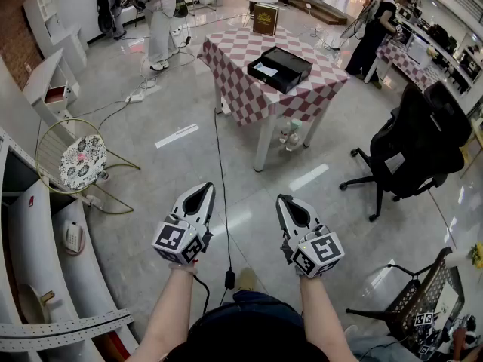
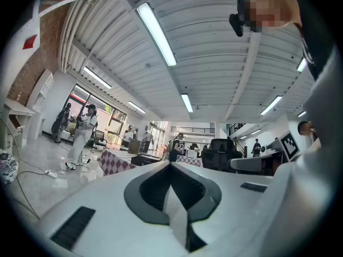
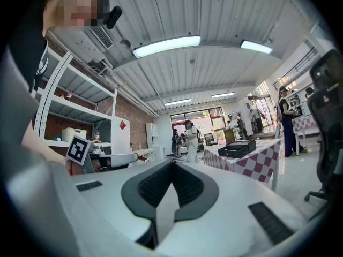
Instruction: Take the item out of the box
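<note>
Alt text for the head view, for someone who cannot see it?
The left gripper and right gripper, both shut and empty, are held out over a grey floor. Ahead stands a checkered table bearing an open black box; an office chair is at right.

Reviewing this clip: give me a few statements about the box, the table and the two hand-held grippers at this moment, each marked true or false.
1. The black box sits on the checkered table. True.
2. The left hand-held gripper and the right hand-held gripper both have their jaws together. True.
3. The right hand-held gripper is clamped on the black box. False: it holds nothing and is well short of the table.
4. A black office chair stands left of the table in the head view. False: the black office chair stands to its right.
</note>
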Available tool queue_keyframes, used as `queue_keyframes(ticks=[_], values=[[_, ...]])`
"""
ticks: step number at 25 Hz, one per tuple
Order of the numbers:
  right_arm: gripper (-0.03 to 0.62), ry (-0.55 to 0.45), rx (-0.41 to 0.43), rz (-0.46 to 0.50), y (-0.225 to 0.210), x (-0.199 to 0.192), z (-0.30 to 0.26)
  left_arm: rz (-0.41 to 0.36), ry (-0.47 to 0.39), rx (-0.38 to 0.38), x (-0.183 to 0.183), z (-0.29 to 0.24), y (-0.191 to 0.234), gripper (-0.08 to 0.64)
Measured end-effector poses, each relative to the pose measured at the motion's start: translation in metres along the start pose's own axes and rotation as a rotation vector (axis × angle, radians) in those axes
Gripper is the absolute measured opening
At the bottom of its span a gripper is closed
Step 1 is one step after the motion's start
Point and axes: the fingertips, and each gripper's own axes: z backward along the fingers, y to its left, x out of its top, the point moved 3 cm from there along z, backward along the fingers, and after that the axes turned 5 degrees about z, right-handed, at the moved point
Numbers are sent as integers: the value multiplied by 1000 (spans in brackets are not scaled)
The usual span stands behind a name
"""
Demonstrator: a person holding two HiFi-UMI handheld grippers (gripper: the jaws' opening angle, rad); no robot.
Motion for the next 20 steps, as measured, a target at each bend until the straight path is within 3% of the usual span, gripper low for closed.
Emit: queue_keyframes(ticks=[10, 20], values=[[2, 3, -10, -6, -61, -4, -27, -1, -41, -13, -1, -68, 6, 6], [3, -7, 15, -18, -87, -2, -55, -28, -38, 33, -3, -91, 20, 6]])
